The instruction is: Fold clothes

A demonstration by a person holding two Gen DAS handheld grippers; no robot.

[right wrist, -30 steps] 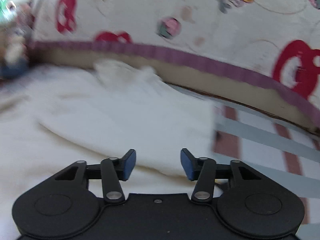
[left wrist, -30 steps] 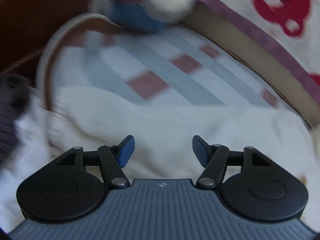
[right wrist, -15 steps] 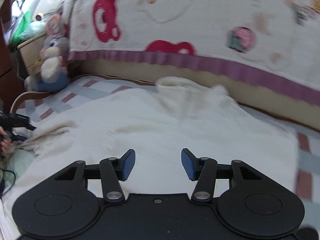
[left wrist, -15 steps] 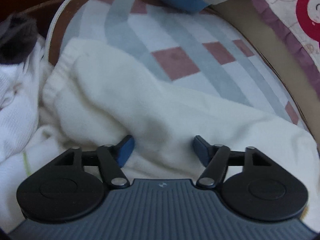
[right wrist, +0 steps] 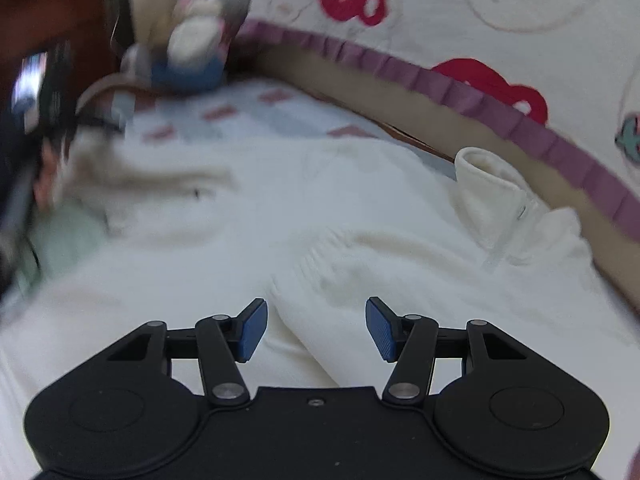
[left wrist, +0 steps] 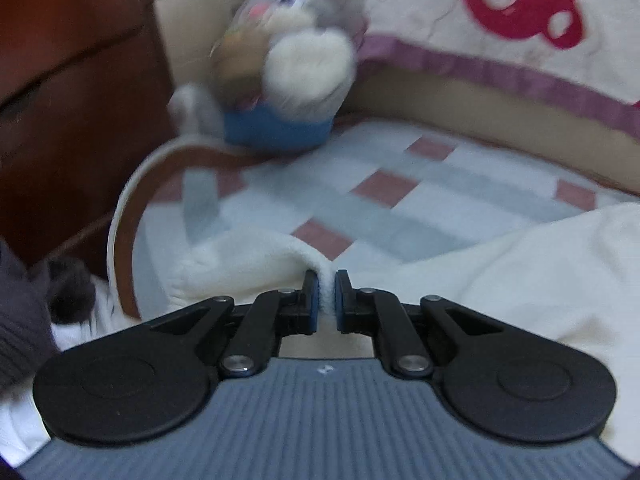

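Observation:
A cream fleece garment lies spread on the checked bed sheet. My left gripper is shut on a pinched ridge of its sleeve, close to the cuff end. In the right wrist view the same garment fills the middle, with its stand-up collar at the right by the bed's edge. My right gripper hovers low over the garment. Its jaws are opening, and a raised fold of the fabric lies between them without the pads pressing on it.
A plush rabbit in blue sits at the head of the sheet, beside a dark wooden cabinet. A quilt with red prints and a purple frill rises along the far side. A person's hand shows blurred at the left.
My left gripper closed on the sleeve fold and tilted up toward the rabbit. My right gripper swung left across the garment, and its jaws widened slightly.

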